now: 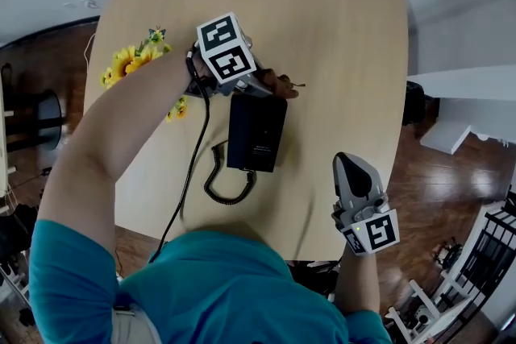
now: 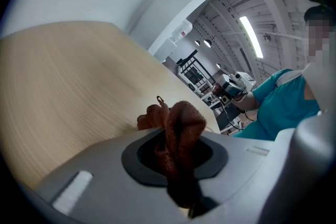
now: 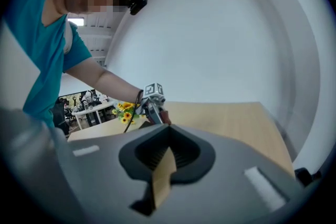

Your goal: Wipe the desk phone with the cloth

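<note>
A black desk phone point(image 1: 256, 133) lies flat at the middle of the wooden table point(image 1: 339, 28), its coiled cord point(image 1: 228, 191) looping toward me. My left gripper point(image 1: 268, 86) hovers at the phone's far edge, shut on a brown cloth point(image 1: 286, 86). In the left gripper view the cloth point(image 2: 177, 120) bunches up between the closed jaws of that gripper point(image 2: 176, 157). My right gripper point(image 1: 347, 160) is held near the table's front right edge, apart from the phone, and in its own view this gripper point(image 3: 167, 136) is shut with nothing in it. That view hides the phone.
A bunch of yellow sunflowers point(image 1: 131, 60) lies at the table's left edge. A thin black cable point(image 1: 192, 165) runs from the left gripper back along my arm. Beyond the table there is dark wood floor point(image 1: 451, 173) with white furniture at the right.
</note>
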